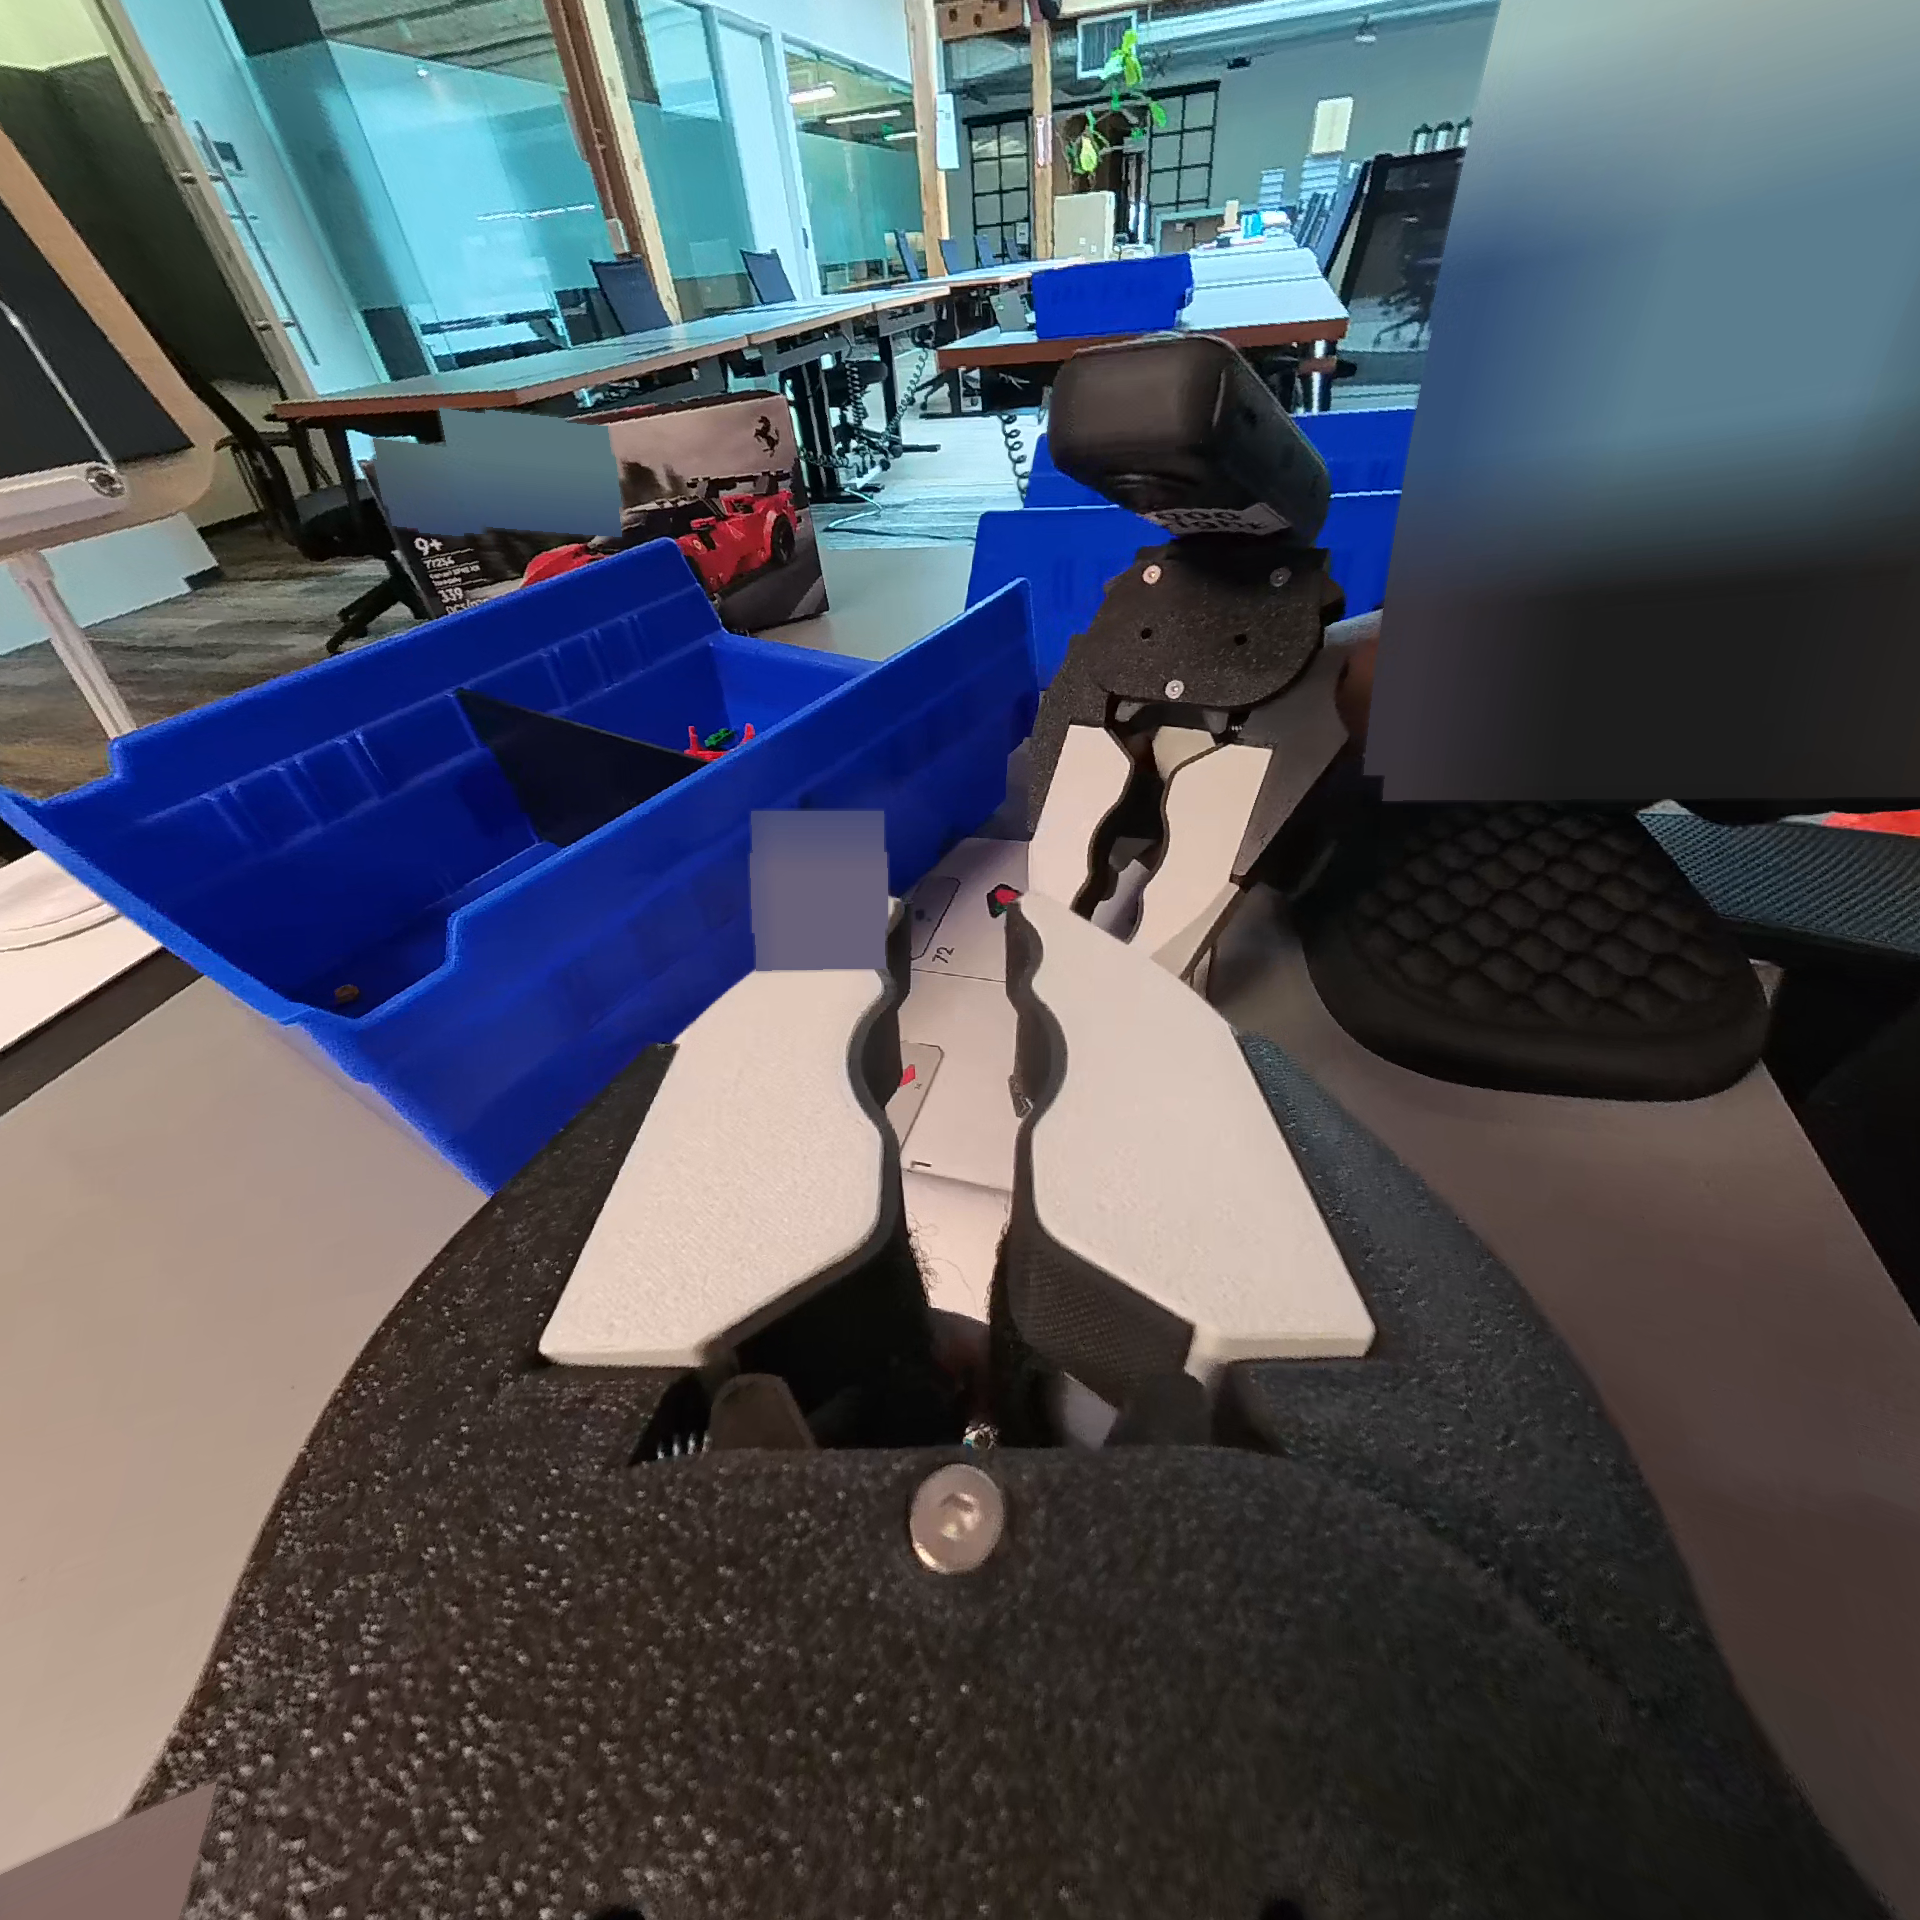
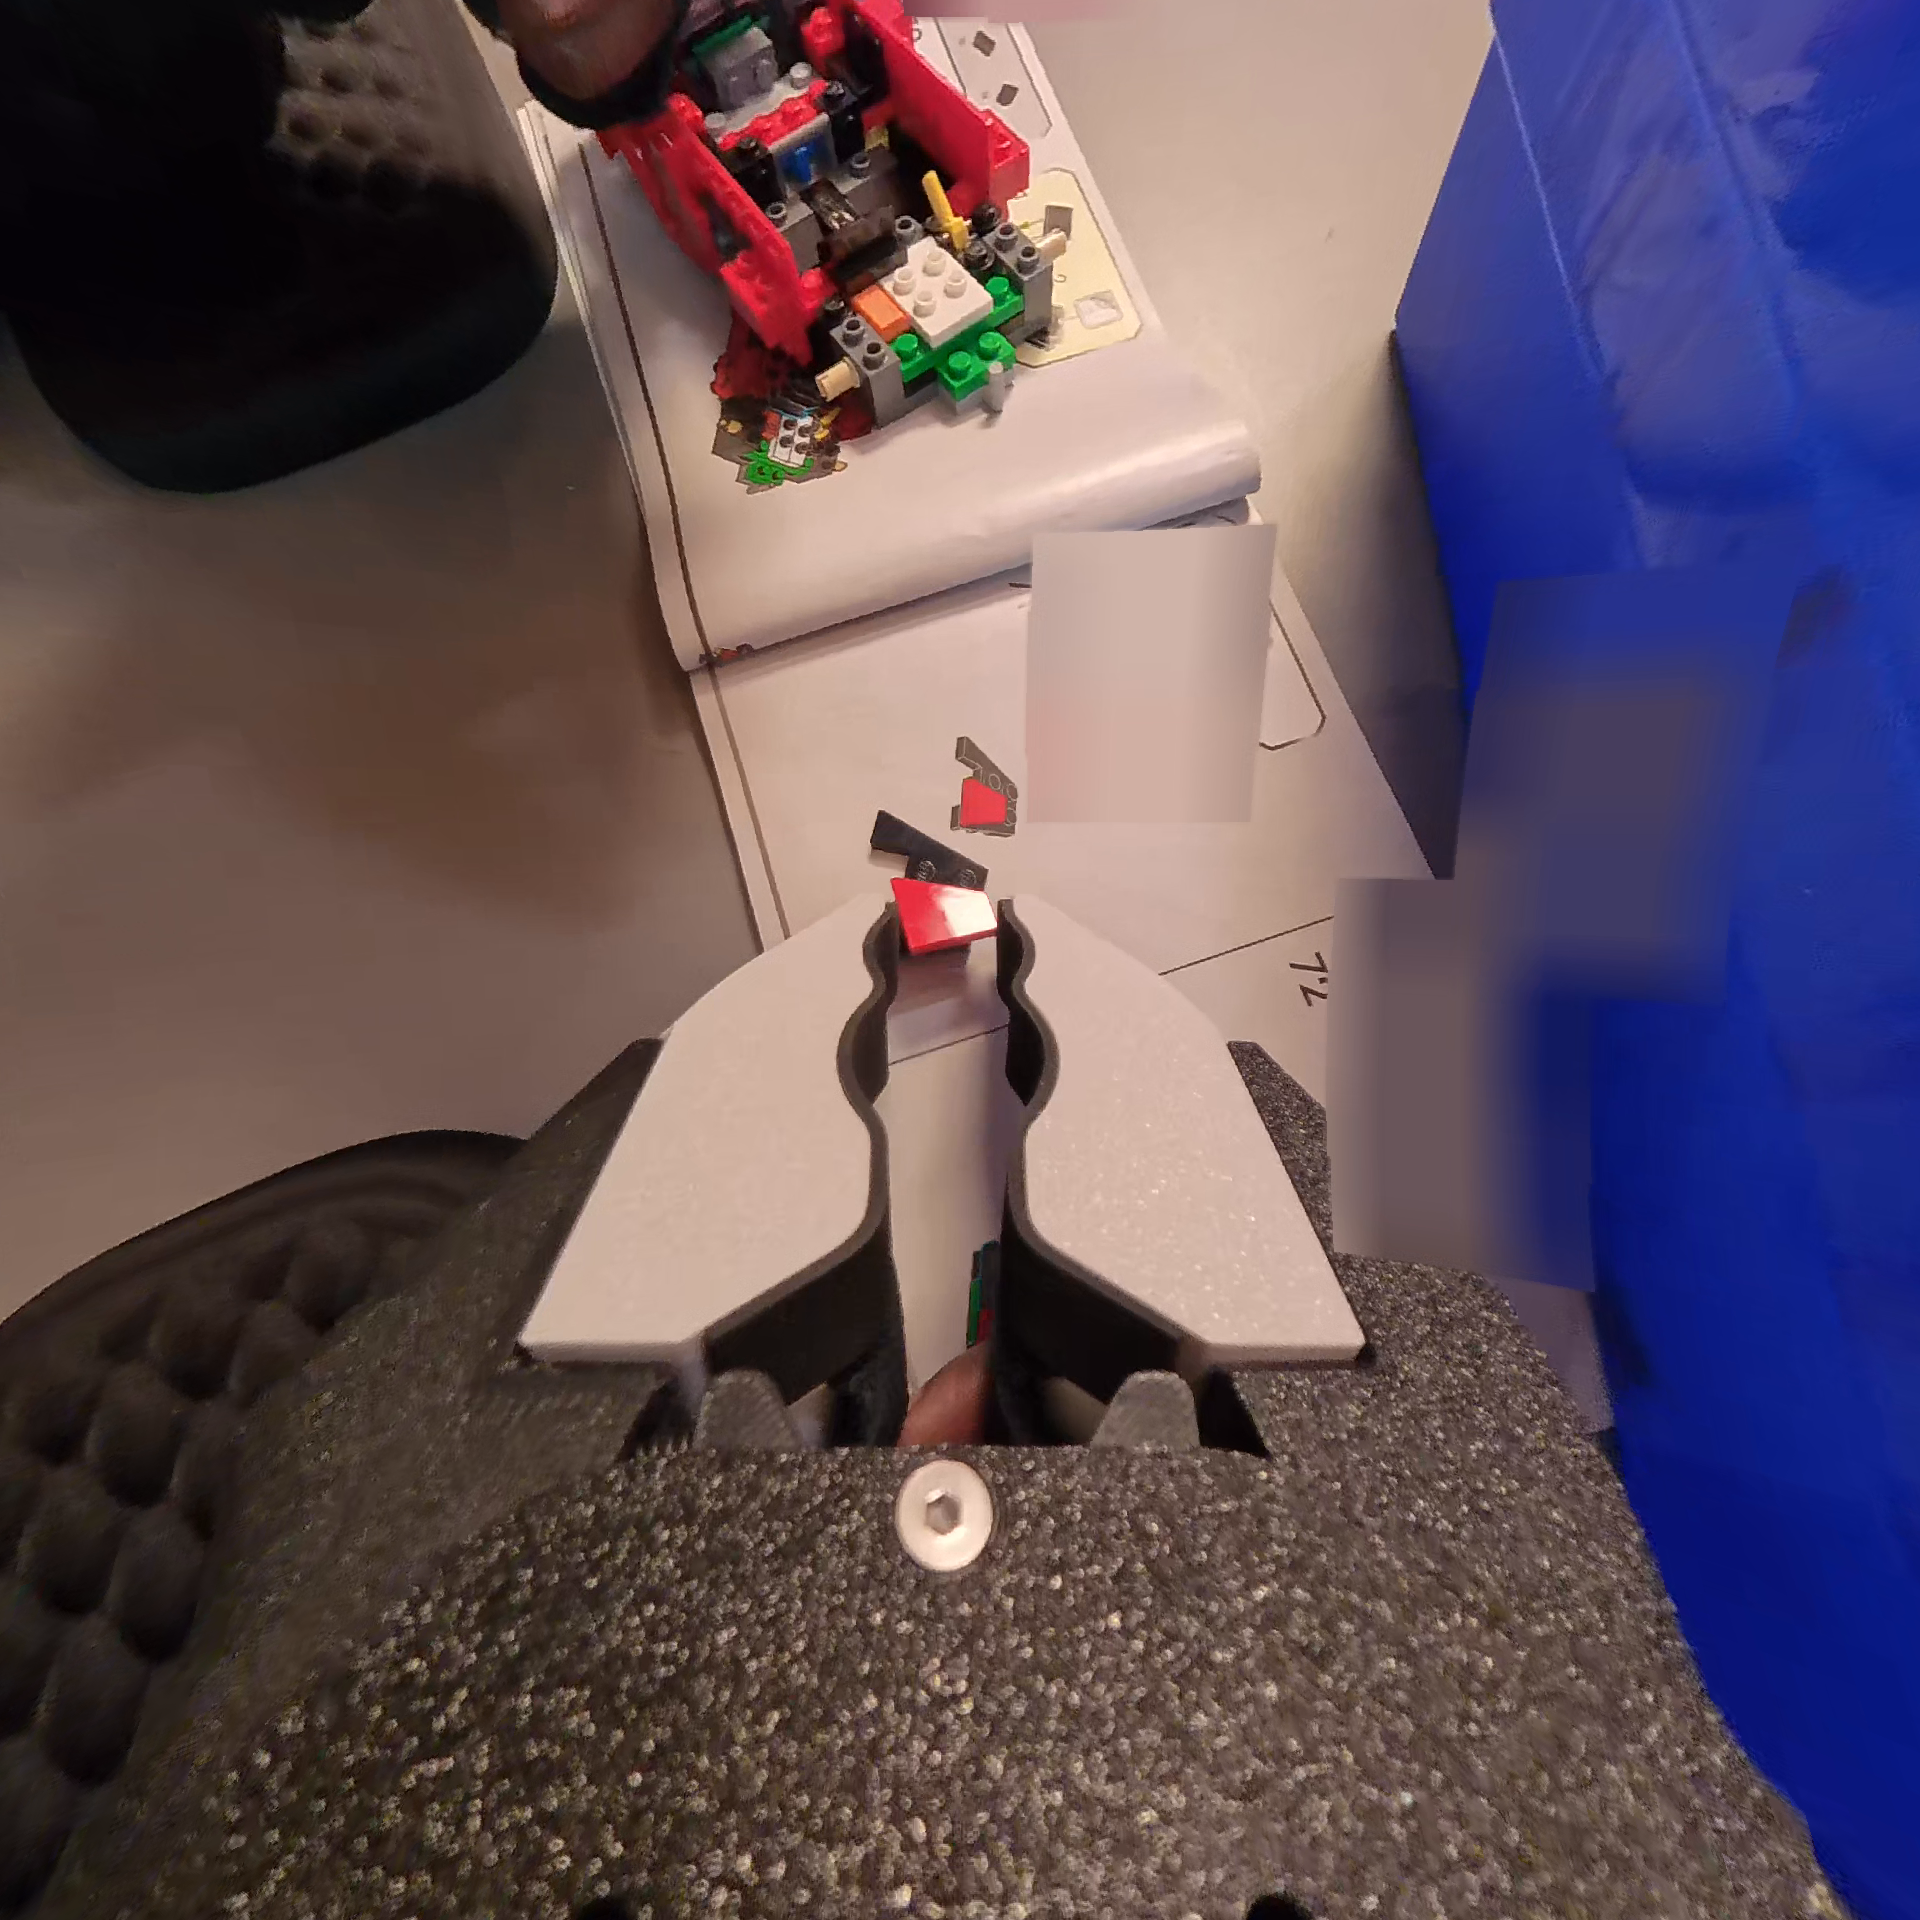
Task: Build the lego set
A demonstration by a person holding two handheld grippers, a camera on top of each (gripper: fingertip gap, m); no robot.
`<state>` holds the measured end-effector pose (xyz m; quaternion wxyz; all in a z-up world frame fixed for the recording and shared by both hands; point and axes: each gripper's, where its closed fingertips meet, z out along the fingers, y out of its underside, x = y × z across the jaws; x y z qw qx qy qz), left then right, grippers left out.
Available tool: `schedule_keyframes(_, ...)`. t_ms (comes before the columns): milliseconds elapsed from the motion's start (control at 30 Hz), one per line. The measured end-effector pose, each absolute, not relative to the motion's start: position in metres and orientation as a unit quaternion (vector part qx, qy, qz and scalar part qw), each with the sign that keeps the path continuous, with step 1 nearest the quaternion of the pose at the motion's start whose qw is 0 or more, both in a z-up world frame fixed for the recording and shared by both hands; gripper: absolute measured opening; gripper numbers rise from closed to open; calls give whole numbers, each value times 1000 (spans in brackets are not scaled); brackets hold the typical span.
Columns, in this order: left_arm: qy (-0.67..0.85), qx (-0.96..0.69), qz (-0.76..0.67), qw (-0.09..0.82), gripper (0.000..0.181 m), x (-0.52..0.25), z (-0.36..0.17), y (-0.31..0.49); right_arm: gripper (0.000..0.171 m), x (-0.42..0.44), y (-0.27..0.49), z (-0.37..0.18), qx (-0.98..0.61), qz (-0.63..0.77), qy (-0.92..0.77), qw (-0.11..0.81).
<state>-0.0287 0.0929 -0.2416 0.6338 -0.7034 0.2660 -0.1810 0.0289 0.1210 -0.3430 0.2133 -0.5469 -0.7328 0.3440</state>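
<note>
In the right wrist view, my right gripper (image 2: 943, 920) holds a small red wedge tile (image 2: 940, 914) between its fingertips, low over the open instruction booklet (image 2: 831, 582). A black wedge plate (image 2: 920, 847) lies on the page just beyond the tile. The partly built red car (image 2: 831, 208) stands on the booklet farther ahead, with a hand (image 2: 577, 52) at its far end. My left gripper (image 1: 956, 940) hovers over the same booklet (image 1: 961, 1101), jaws a little apart with nothing between them. The right gripper (image 1: 1132, 904) points down just beyond it.
A blue parts bin (image 1: 436, 894) with a black divider and a few small pieces stands left of the booklet; it fills the right edge of the right wrist view (image 2: 1662, 520). The set's box (image 1: 717, 520) stands behind it. A black mesh pad (image 1: 1527, 956) lies to the right.
</note>
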Motion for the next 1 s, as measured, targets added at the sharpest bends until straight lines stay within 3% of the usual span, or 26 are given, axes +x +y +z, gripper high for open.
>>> schedule_keyframes(33, 270, -704, -179, 632, 17, -28, -242, 93, 18, 29, 121, -343, -549, 344, -731, 214)
schedule_keyframes(600, 288, -710, -166, 621, 16, -23, -247, 93, 18, 37, 121, -341, -681, 314, -622, 227)
schedule_keyframes(1000, 307, -713, -150, 612, 16, -18, -252, 92, 18, 30, 121, -344, -689, 304, -613, 240)
